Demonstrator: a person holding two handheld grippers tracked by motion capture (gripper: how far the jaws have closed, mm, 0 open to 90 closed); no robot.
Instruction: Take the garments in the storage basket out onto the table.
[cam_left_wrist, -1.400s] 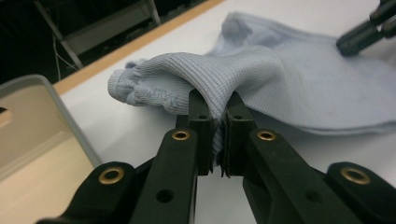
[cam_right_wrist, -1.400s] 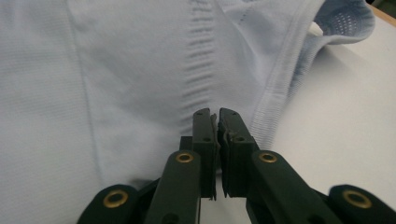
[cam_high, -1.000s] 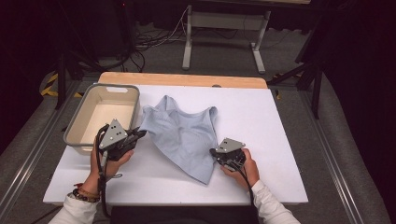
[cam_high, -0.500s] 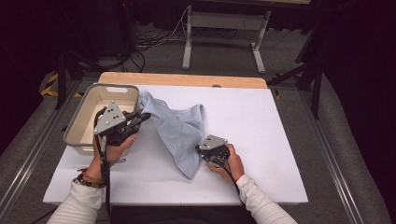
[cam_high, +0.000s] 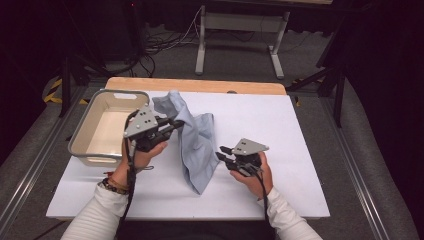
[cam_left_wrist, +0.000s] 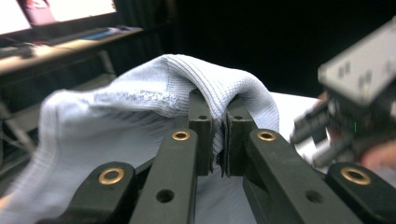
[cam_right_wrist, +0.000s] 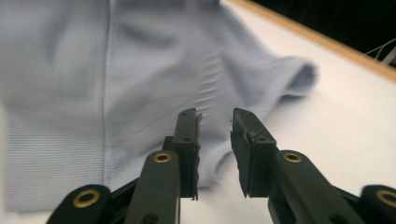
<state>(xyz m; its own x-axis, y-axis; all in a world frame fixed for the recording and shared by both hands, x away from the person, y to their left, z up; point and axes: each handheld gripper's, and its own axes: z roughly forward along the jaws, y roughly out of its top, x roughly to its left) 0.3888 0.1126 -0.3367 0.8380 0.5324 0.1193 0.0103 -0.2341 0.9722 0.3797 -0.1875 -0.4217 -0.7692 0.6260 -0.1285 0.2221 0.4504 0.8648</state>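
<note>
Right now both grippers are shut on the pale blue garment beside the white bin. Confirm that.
Not quite. Only the left gripper is shut on the pale blue garment, as the left gripper view shows, with cloth pinched between its jaws. In the right gripper view the right gripper is open, its jaws apart with nothing between them. The white bin is beside the garment.

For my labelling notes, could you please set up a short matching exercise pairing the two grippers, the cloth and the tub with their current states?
Things:
1. left gripper
2. right gripper
3. cloth
4. tub

States:
A. fingers open, holding nothing
B. partly lifted off the table
C. nothing inside
D. fingers pinched on fabric

Pairs: 1-D, 2-A, 3-B, 4-C
</note>
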